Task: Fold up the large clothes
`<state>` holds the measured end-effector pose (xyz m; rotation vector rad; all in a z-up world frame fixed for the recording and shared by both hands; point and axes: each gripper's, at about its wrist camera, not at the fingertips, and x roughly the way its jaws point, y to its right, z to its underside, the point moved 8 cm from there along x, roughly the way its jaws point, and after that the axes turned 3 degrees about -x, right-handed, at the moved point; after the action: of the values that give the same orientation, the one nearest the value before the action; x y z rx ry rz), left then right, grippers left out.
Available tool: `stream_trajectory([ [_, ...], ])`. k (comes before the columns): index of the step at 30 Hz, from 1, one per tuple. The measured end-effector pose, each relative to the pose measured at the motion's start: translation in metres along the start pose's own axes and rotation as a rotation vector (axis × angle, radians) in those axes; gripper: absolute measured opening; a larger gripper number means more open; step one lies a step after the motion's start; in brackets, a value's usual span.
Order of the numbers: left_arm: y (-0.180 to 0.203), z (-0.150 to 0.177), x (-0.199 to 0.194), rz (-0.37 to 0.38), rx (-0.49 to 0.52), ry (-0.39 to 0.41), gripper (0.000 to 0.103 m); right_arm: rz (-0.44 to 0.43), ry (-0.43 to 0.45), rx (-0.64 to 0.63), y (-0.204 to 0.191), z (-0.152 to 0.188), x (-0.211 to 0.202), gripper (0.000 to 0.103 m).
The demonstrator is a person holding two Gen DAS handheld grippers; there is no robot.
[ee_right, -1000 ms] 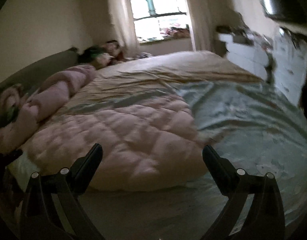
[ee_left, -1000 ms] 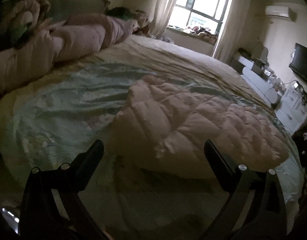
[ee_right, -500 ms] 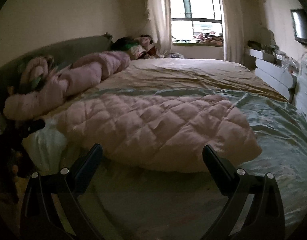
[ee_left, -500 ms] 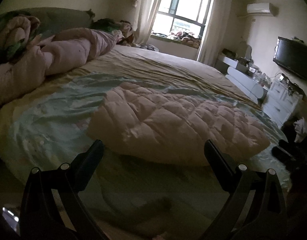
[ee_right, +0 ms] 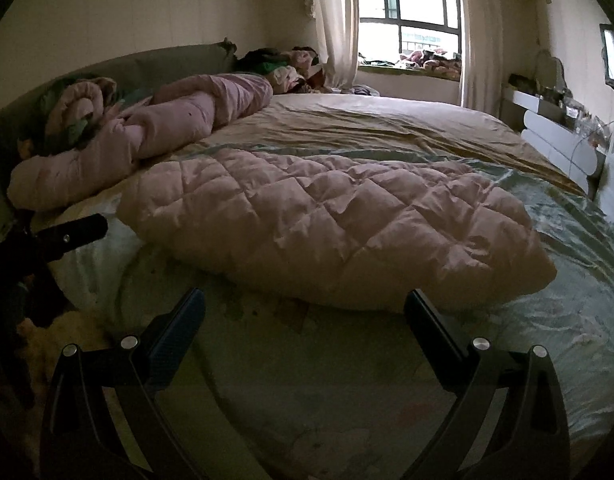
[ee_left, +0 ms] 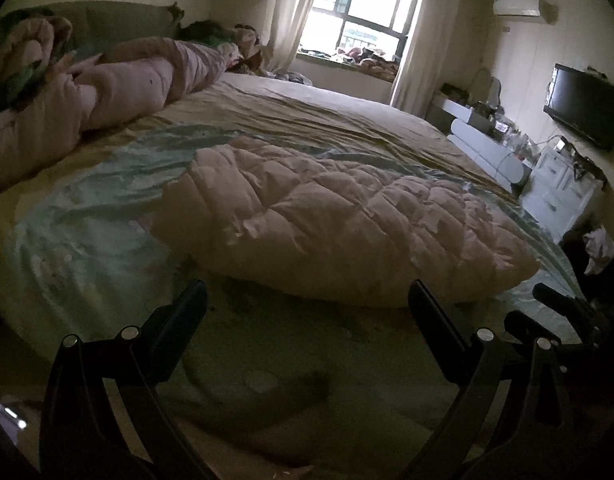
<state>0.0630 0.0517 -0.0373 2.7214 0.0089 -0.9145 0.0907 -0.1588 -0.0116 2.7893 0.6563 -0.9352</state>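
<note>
A pale pink quilted padded garment (ee_left: 339,220) lies in a folded, puffy oblong on the bed's light green sheet (ee_left: 87,240); it also shows in the right wrist view (ee_right: 339,228). My left gripper (ee_left: 307,300) is open and empty, just short of the garment's near edge. My right gripper (ee_right: 305,304) is open and empty, also in front of the near edge. The right gripper's tip (ee_left: 559,304) shows at the right of the left wrist view, and the left gripper's finger (ee_right: 75,234) at the left of the right wrist view.
A rolled pink duvet (ee_right: 167,128) and bundled bedding (ee_right: 79,108) lie along the green headboard (ee_right: 167,64). A beige sheet (ee_right: 367,124) covers the far bed. A window (ee_left: 367,12), white drawers (ee_left: 555,188) and a wall TV (ee_left: 583,108) stand to the right.
Both grippers have pulled back from the garment toward the bed's near edge and leveled out, so the whole folded garment and more of the room are in view. Both stay open.
</note>
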Motion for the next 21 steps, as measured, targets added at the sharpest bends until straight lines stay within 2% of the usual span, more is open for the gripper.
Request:
stream_trajectory([
  [21,-0.0012,0.0029,-0.0020,-0.024,0.004,0.004,0.094,-0.004,-0.006,-0.005,-0.0055,-0.0001,0.0003,0.099],
])
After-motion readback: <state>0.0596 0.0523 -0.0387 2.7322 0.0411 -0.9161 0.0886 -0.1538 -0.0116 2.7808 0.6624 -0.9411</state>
